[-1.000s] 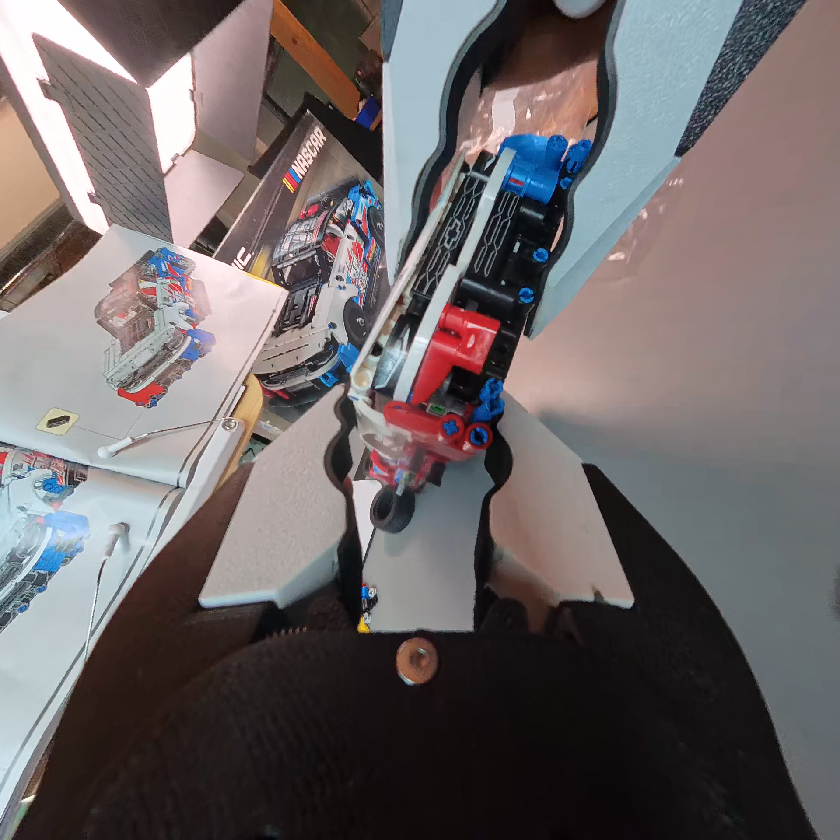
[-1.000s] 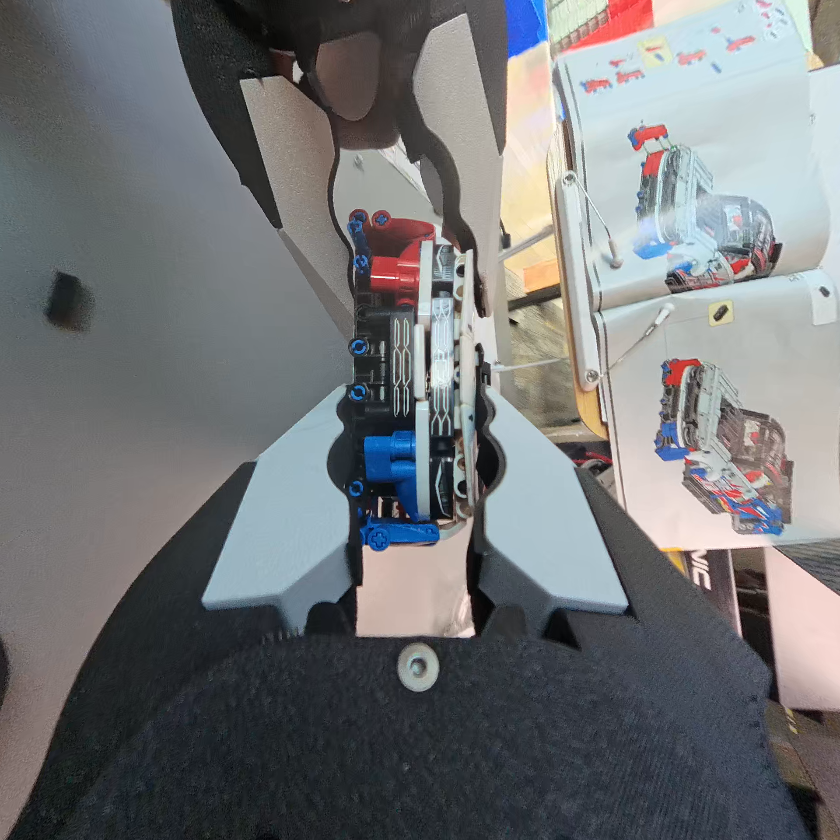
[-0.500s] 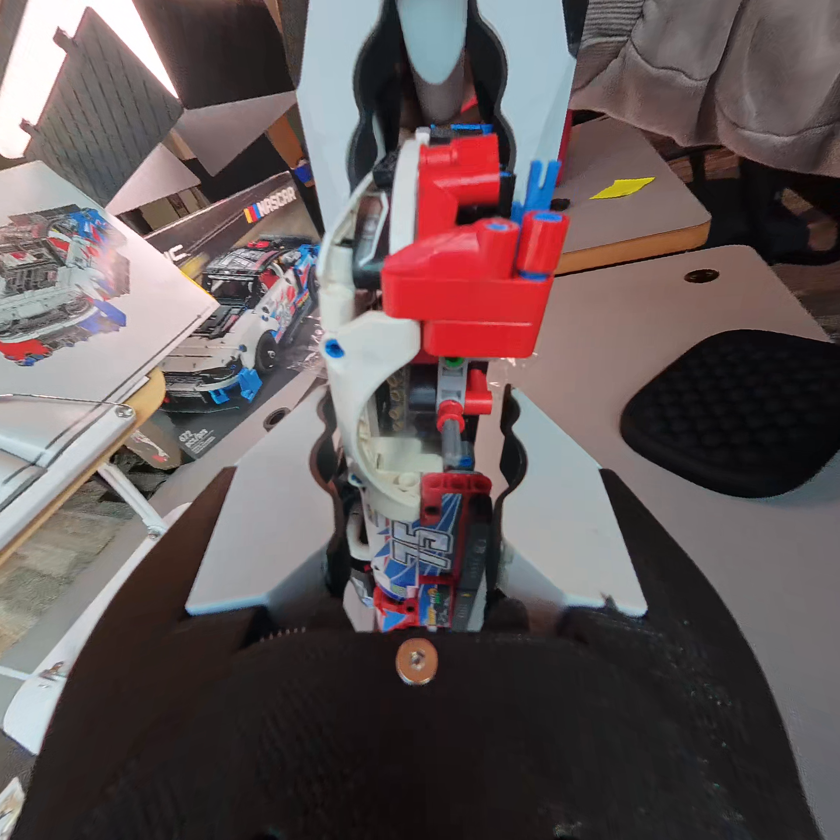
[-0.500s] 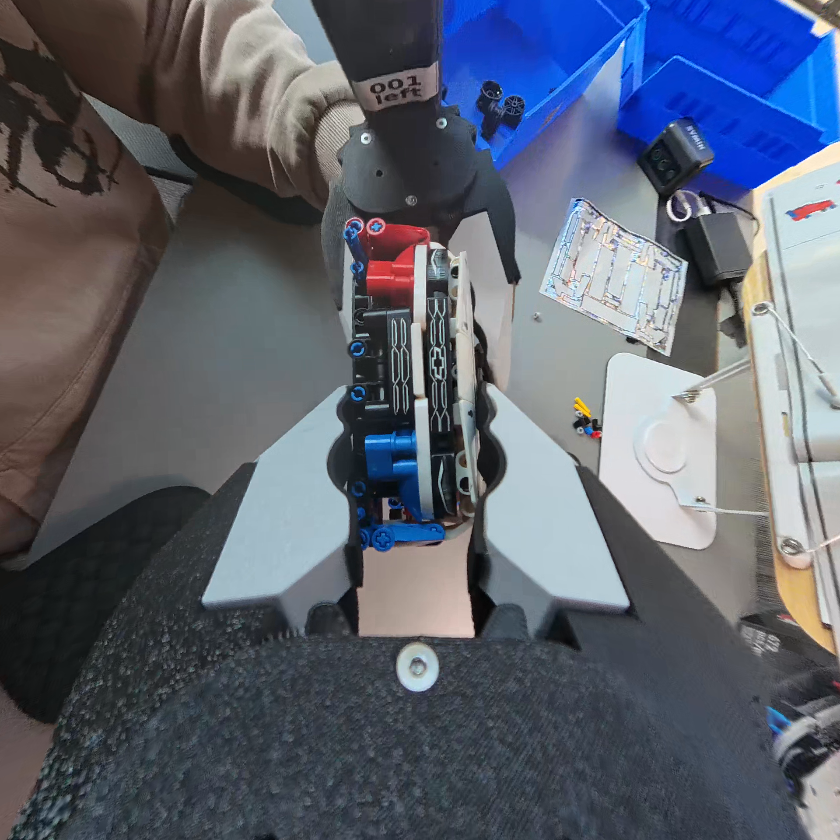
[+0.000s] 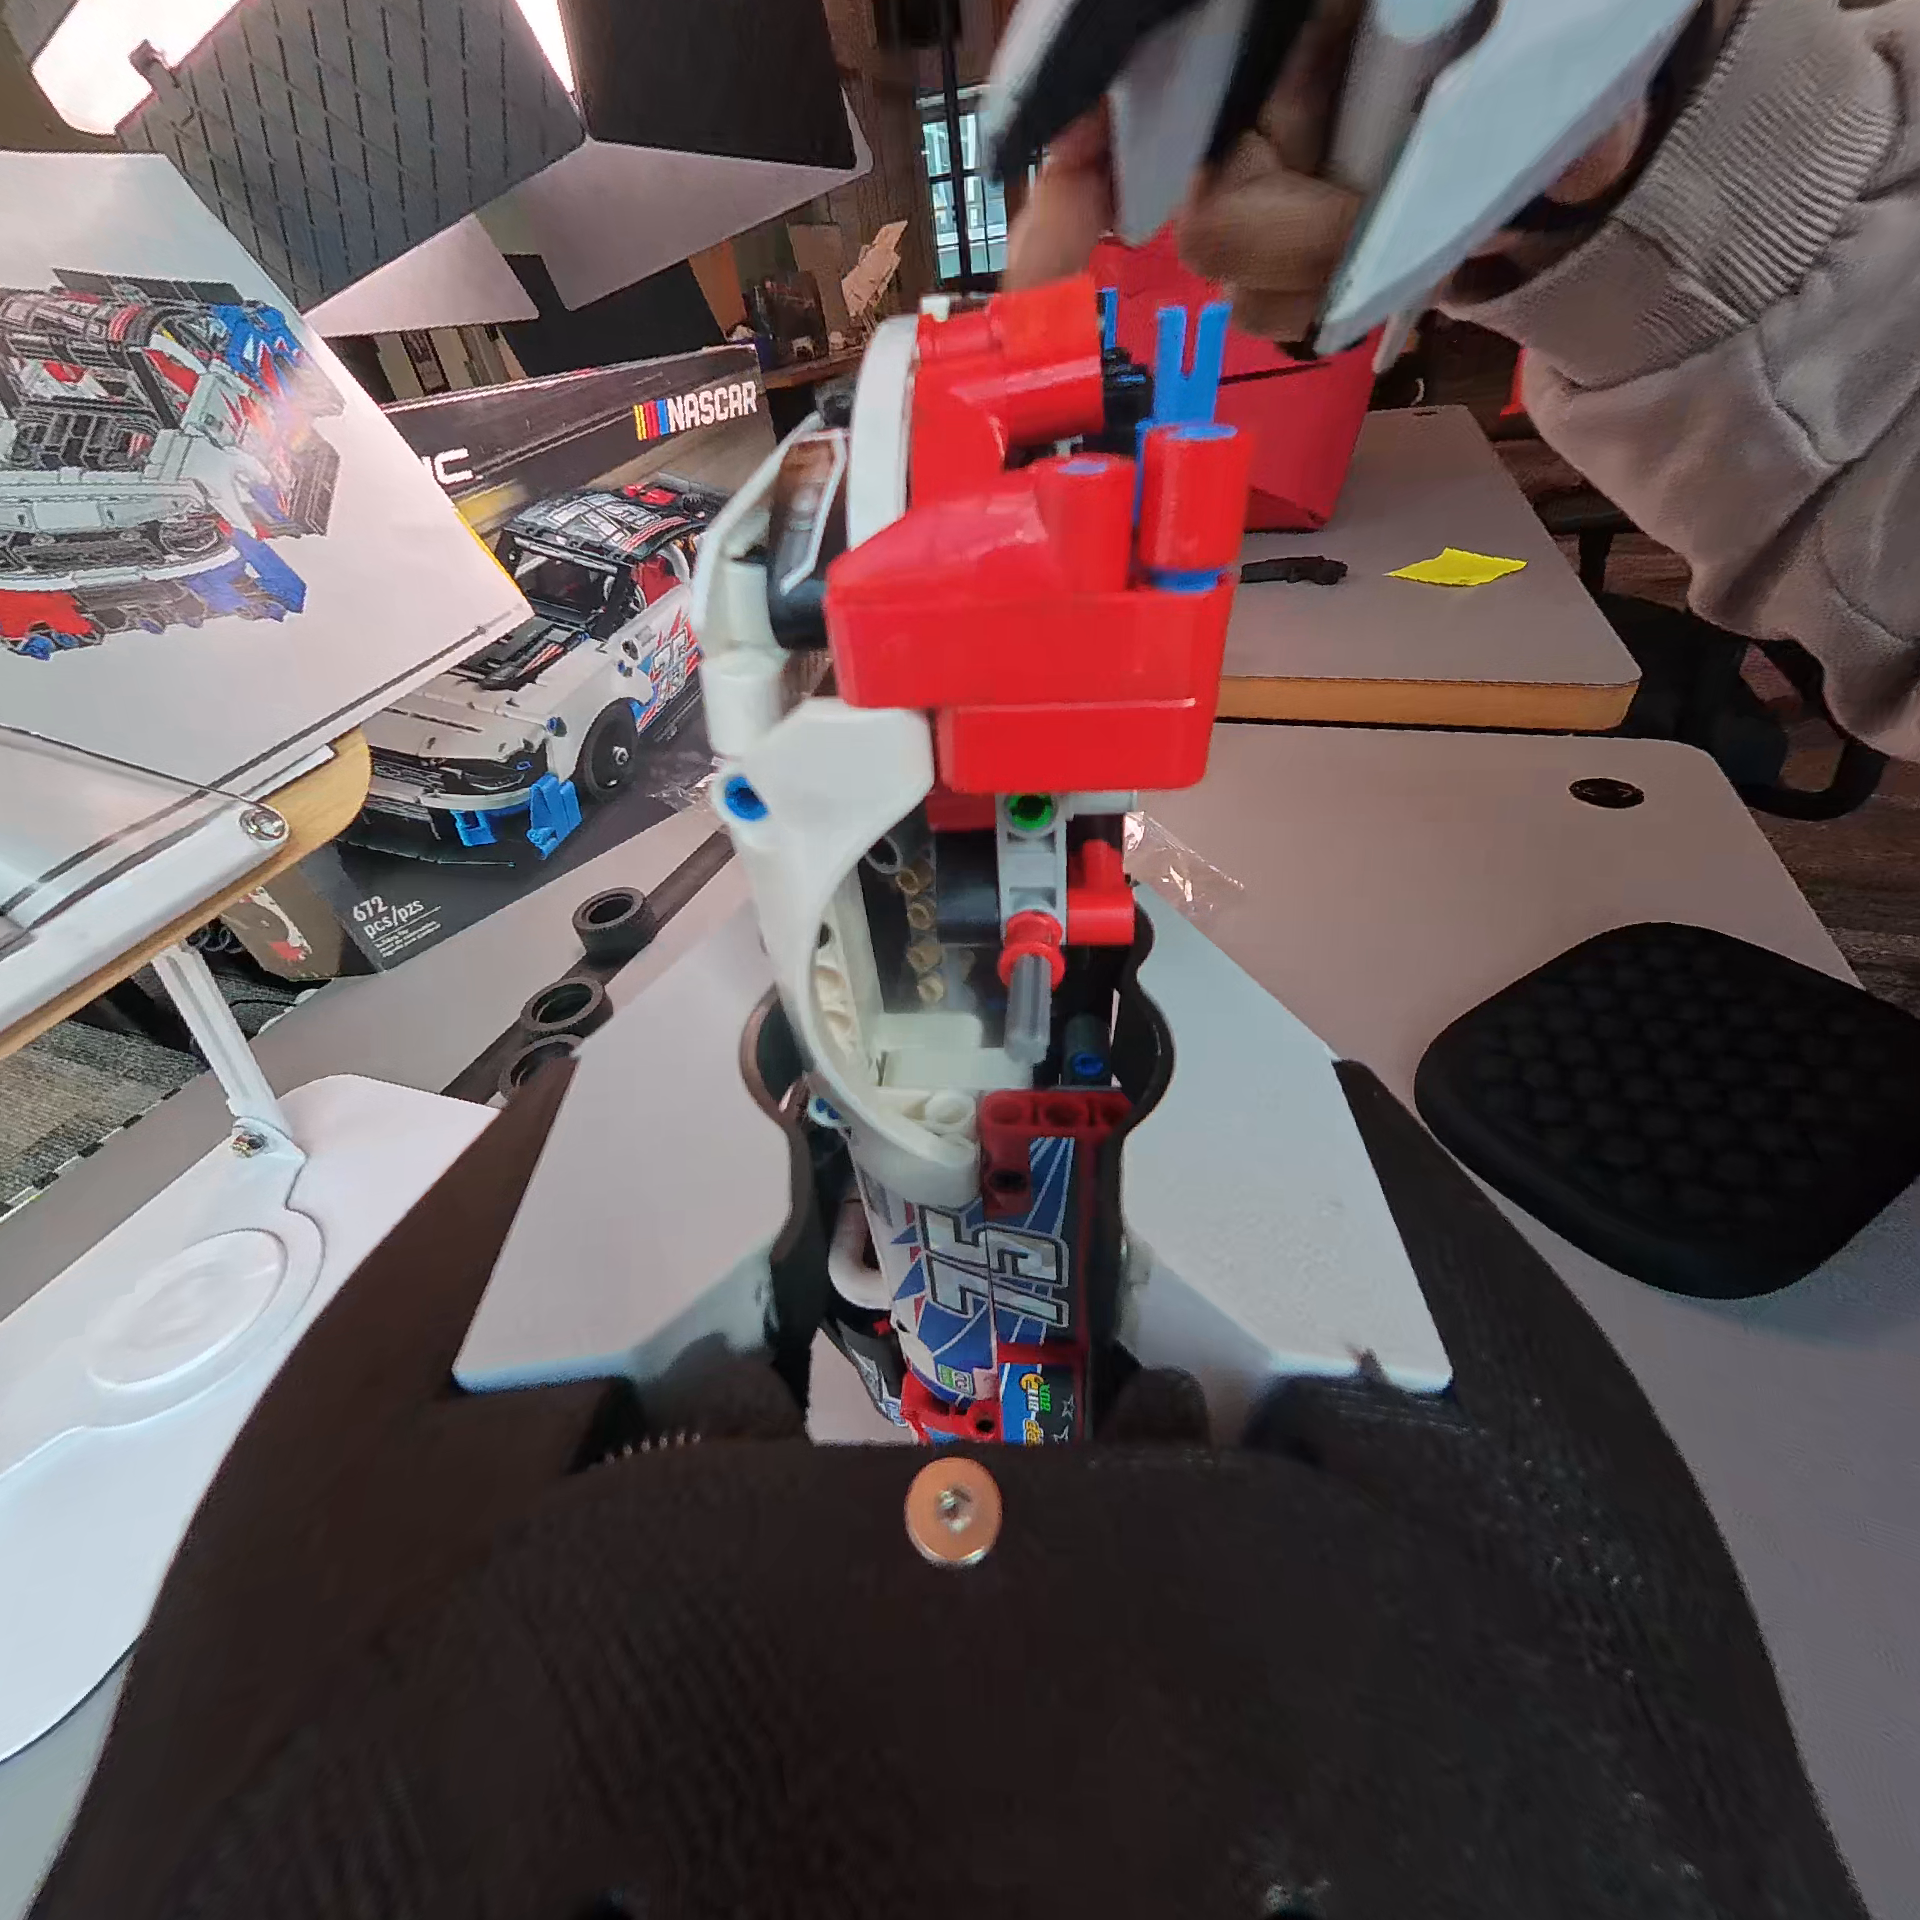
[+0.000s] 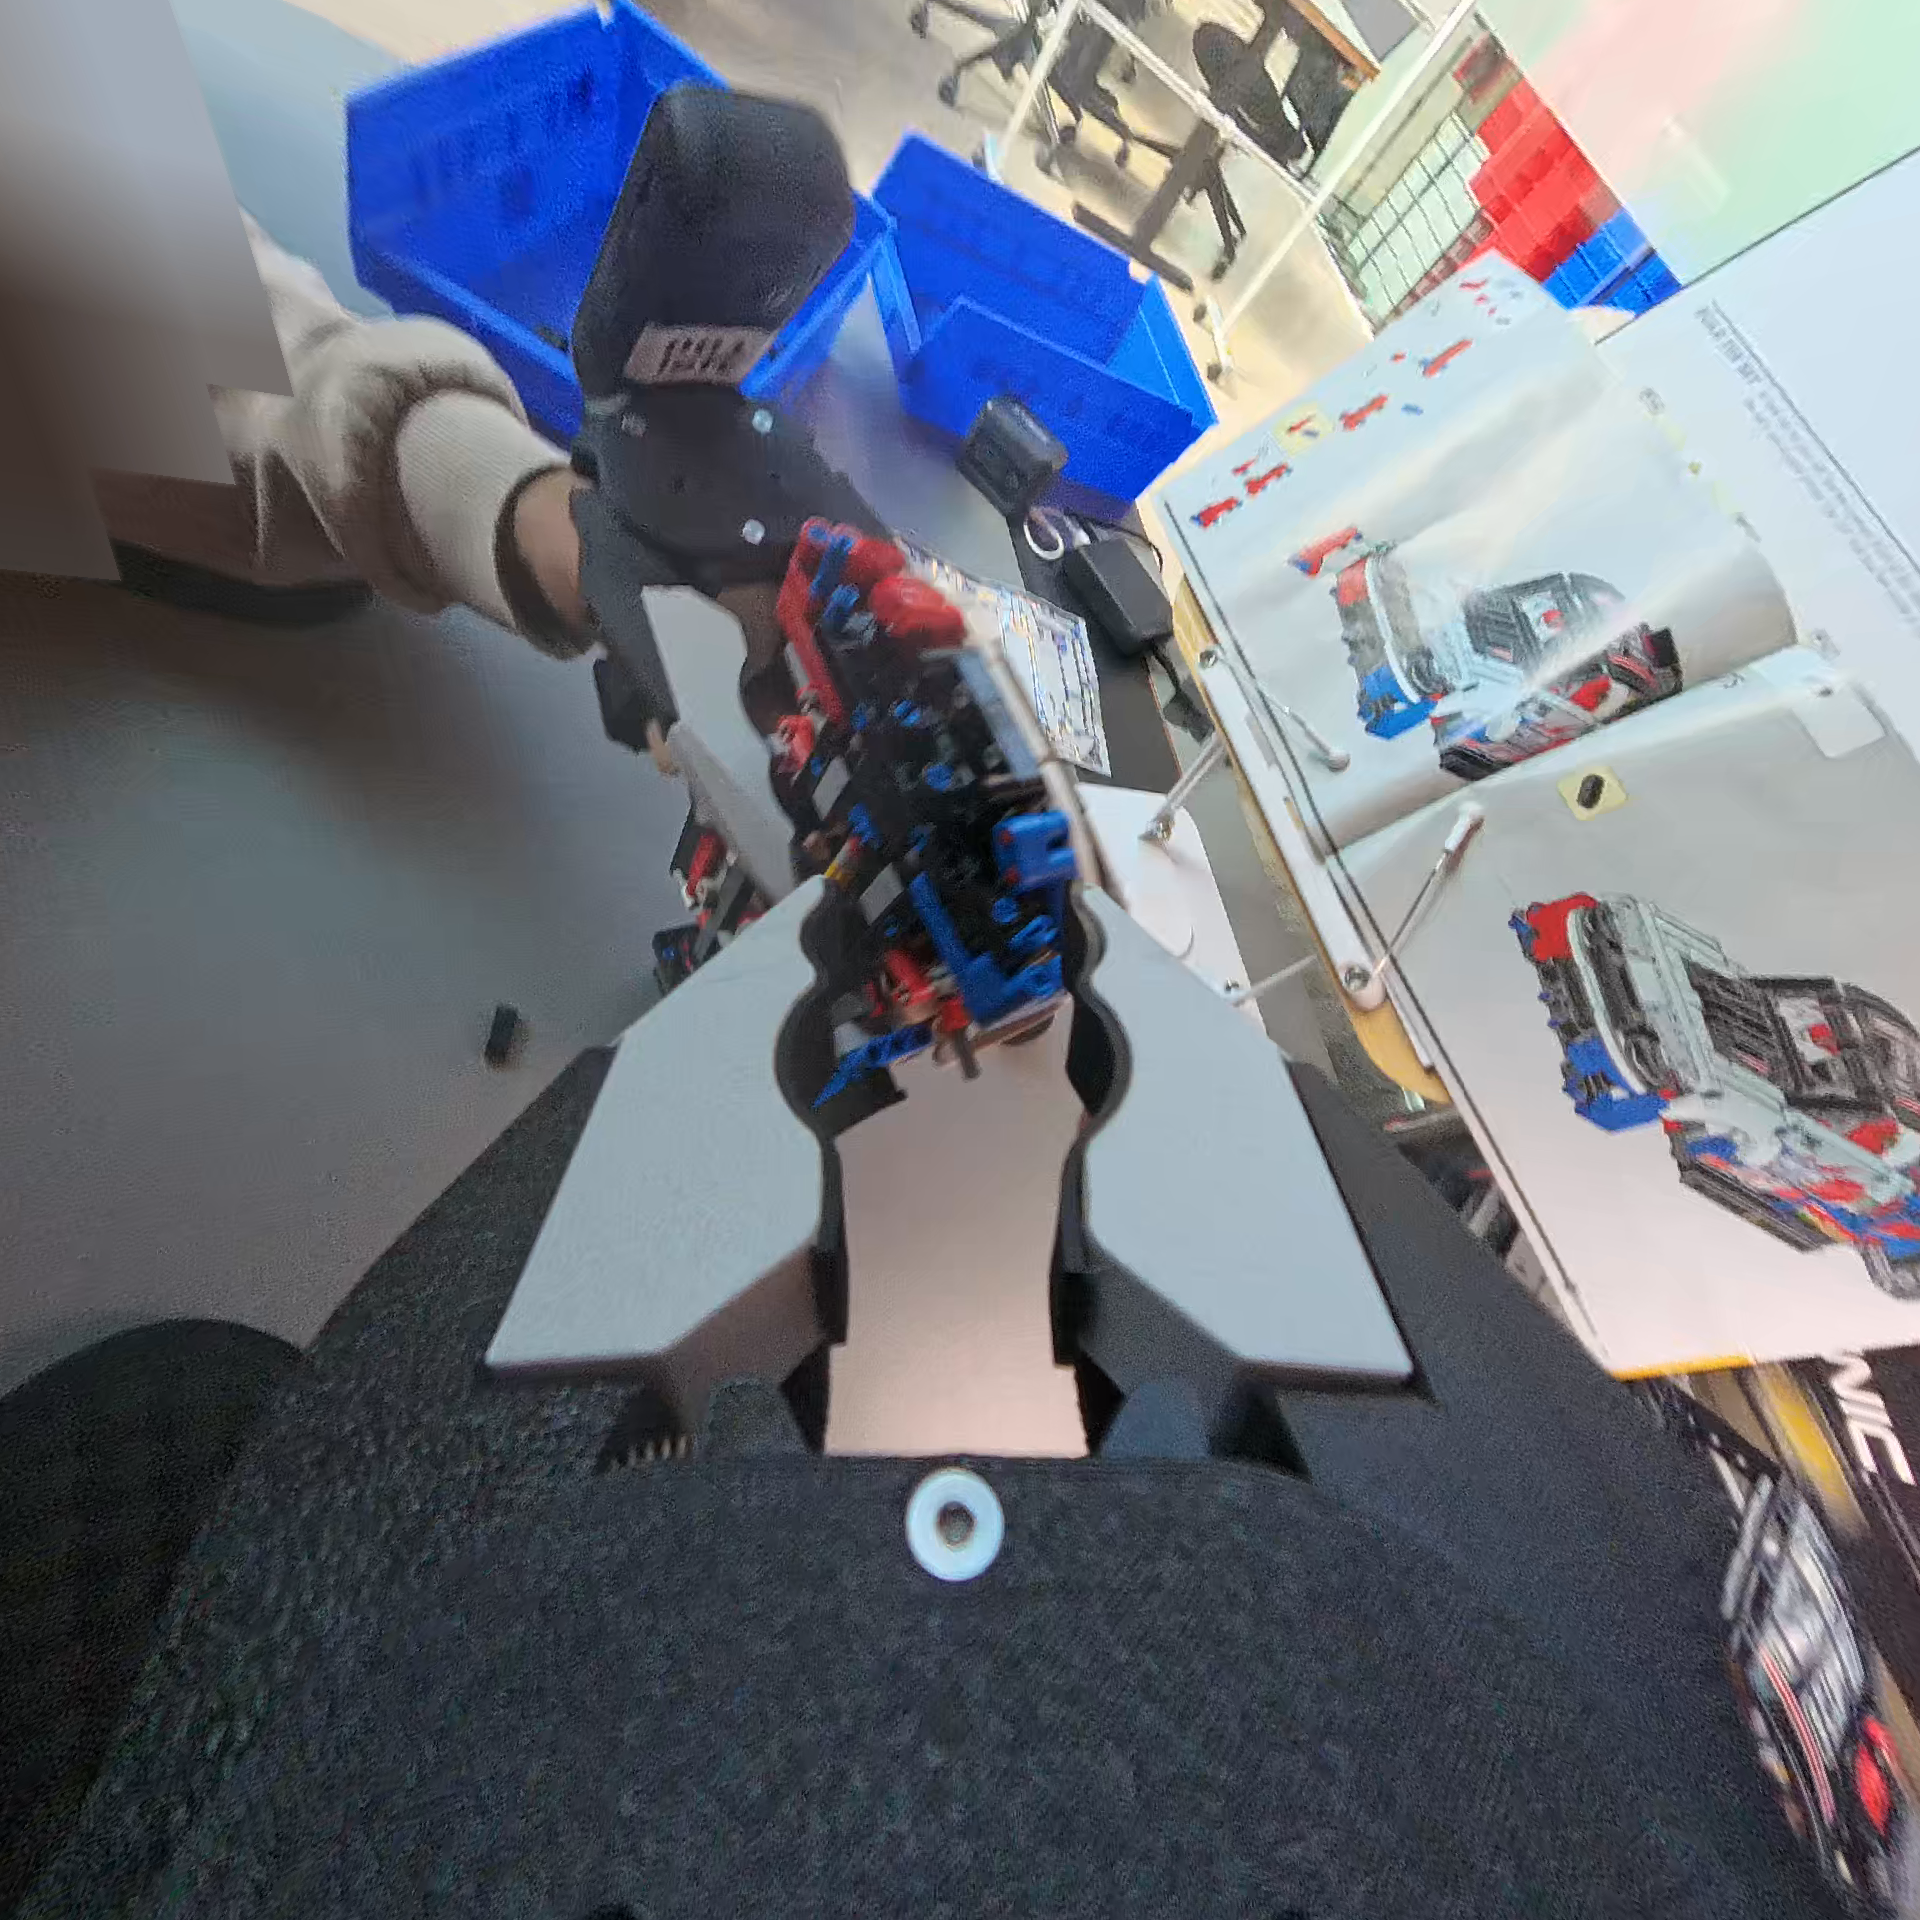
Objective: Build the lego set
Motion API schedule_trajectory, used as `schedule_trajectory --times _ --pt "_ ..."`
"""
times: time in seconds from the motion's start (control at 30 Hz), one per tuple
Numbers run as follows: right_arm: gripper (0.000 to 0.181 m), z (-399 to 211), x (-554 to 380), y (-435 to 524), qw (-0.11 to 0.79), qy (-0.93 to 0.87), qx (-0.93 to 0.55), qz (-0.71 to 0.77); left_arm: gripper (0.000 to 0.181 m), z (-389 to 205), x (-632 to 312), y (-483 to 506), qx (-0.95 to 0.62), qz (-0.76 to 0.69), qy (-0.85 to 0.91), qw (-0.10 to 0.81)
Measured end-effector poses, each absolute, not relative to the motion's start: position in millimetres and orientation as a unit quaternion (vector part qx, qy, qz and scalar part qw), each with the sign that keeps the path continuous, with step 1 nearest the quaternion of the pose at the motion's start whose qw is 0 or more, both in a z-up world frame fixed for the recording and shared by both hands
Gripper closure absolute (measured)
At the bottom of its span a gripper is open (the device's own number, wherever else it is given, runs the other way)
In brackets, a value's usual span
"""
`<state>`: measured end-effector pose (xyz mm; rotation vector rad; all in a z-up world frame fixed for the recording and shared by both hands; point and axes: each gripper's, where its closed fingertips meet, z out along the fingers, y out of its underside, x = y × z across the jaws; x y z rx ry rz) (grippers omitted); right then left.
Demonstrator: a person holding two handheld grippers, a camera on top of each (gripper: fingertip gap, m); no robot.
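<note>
The left gripper has its jaws closed on the lego car, which stands on end between them, its red block at the top and the numbered blue-and-white panel low in the grip. In the right wrist view the right gripper has its jaws spread wide and gripping nothing; the blue end of the car sits just at their tips, and whether it touches them I cannot tell. In the left view that gripper shows blurred at 1 o'clock, above the car. The instruction booklet lies open on its stand at 10 o'clock, with the set's box just behind it. Loose black tyres rest on the grey surface at 9 o'clock. Two blue bins sit at 12 o'clock in the right view.
</note>
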<state>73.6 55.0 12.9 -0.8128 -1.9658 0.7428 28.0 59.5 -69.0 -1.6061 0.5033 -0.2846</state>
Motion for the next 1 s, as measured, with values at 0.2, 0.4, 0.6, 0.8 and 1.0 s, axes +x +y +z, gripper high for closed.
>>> schedule_trajectory --times 0.2,0.4,0.6,0.8,1.0 --pt "0.159 -153 101 -22 0.234 -0.825 -0.422 0.293 0.122 -69 18 67 -0.709 -0.124 0.208 0.662" --pt "0.157 -234 77 -41 0.19 -0.846 -0.441 0.231 0.122 -69 16 65 -0.706 -0.117 0.203 0.668" --pt "0.176 -254 76 -37 0.122 -0.859 -0.45 0.211 0.121 -69 14 65 -0.706 -0.121 0.201 0.668" --pt "0.176 -244 115 -63 -0.102 -0.792 -0.499 0.336 0.122 -68 11 64 -0.704 -0.126 0.197 0.67" --pt "0.17 -253 119 -32 -0.068 -0.746 -0.572 0.335 0.122 -68 12 64 -0.702 -0.124 0.2 0.672"
